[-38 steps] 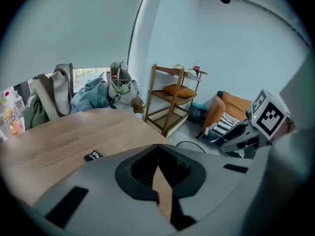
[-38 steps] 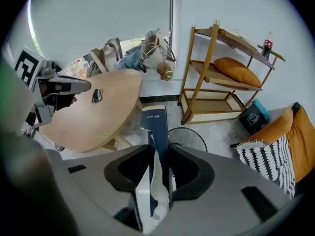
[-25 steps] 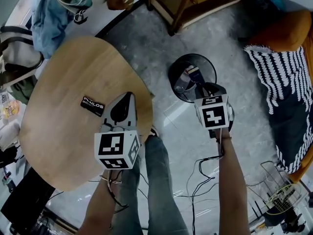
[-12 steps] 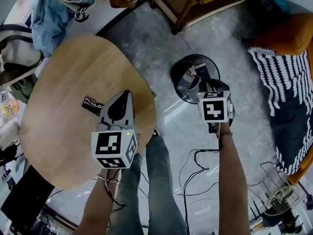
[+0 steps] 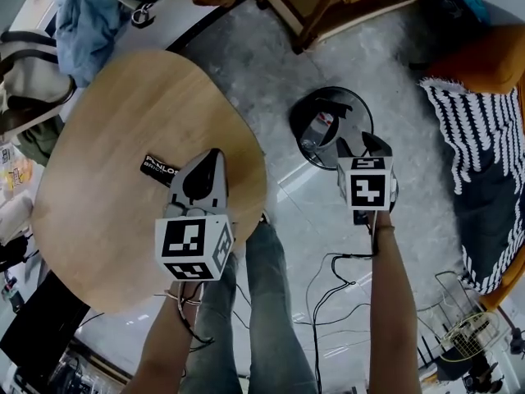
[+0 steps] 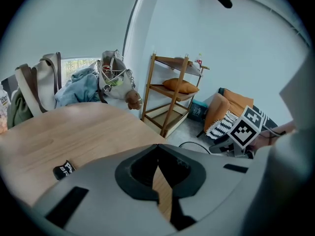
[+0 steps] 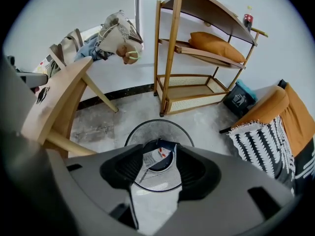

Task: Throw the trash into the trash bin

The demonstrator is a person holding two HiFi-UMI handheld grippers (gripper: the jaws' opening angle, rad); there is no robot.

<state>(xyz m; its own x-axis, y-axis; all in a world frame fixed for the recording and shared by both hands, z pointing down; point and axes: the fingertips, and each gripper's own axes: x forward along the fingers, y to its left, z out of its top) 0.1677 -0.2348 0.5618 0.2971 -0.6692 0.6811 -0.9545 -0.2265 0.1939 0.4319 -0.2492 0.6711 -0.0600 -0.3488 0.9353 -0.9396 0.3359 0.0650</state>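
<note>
The right gripper (image 5: 359,144) hangs over the near rim of the trash bin (image 5: 302,113), pointing steeply down; its fingers (image 7: 197,168) have just been opening and stand apart, pressing on nothing; through the gap a white wrapper (image 7: 153,157) shows, lying down inside the bin (image 7: 147,131); in the head view the wrapper (image 5: 321,128) sits on the bin's bottom, clear of the fingertips.

The bin stands on the grey floor (image 5: 262,80), just off the curved edge of the round wooden desk (image 5: 115,121); a strip of bare floor runs between that edge and the bin, and more bare floor lies between the bin and the wooden shelf (image 5: 328,6); a striped blanket (image 5: 467,138) lies on the bin's other side; cables (image 5: 328,294) trail over the floor beside the person's legs (image 5: 262,302).

The left gripper (image 5: 215,153) hovers over the desk near the edge facing the bin, its fingers closed tip to tip on nothing; a black packet (image 5: 160,169) lies flat on the desk just beside it, well in from every edge.
</note>
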